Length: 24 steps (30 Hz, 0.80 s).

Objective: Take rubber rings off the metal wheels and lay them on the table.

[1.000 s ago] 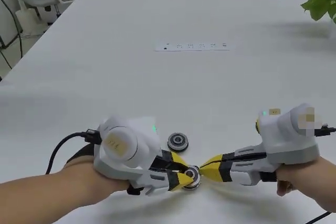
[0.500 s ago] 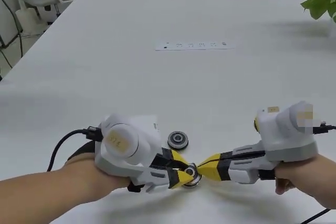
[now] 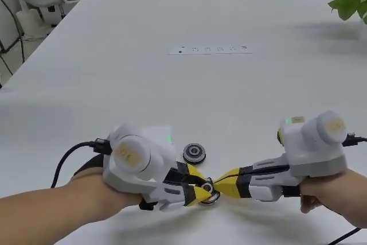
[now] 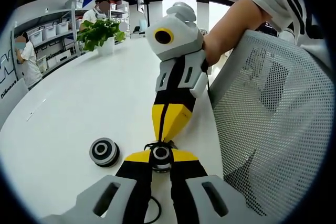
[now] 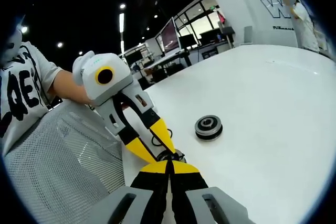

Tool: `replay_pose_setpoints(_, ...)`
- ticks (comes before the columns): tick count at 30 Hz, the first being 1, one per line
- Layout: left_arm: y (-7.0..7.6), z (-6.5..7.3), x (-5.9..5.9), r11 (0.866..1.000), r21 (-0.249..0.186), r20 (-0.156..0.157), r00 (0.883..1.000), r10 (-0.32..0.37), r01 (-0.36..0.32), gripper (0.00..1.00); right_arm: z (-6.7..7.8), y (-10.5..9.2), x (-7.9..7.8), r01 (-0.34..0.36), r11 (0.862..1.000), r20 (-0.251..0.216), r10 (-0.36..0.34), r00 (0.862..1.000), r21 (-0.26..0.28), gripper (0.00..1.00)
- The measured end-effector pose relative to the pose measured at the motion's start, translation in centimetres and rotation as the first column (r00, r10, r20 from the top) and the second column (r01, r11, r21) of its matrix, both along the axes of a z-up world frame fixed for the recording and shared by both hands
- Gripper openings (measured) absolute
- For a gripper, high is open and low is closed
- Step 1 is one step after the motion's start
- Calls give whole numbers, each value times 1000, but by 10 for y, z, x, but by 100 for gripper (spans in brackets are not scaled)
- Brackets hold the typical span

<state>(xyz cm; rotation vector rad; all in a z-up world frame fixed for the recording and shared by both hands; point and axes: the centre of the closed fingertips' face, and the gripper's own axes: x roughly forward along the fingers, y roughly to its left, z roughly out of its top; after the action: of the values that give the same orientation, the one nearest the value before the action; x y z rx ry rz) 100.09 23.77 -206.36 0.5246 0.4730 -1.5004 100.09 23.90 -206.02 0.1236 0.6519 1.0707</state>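
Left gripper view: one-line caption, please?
Left gripper clamps a metal wheel, right gripper shut at its rim; second wheel lies on the table.

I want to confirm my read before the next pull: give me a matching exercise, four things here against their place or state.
Things: 1 left gripper; 2 right gripper; 3 loose metal wheel; 4 power strip.
States: A lying flat on the table, untouched; B jaws around the held metal wheel; C far across the table; D jaws pressed together, tips at the held metal wheel.
Pairs: 1-B; 2-D; 3-A; 4-C.
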Motion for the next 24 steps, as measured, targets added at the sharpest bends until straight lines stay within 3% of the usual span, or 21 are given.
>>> replay_pose_setpoints(6, 0, 0, 0, 1000, -1, 0, 1000, 0, 0, 7, 2, 1, -1, -3, 1000, 2, 3, 1000, 6, 0)
replay_pose_setpoints(13, -1, 0, -1, 1000, -3, -1, 1000, -1, 1, 7, 8, 9, -7, -29, 998, -13, 30, 999, 55, 0)
replay_pose_setpoints(15, -1, 0, -1, 1000, -4, -1, 1000, -1, 1, 7, 6, 11, -10, -50, 998, -2, 50, 999, 32, 0)
replay_pose_setpoints(24, -1, 0, -1, 1000, -4, -1, 1000, -3, 3, 7, 6, 1, -2, 10, 999, -14, -9, 1000, 42, 0)
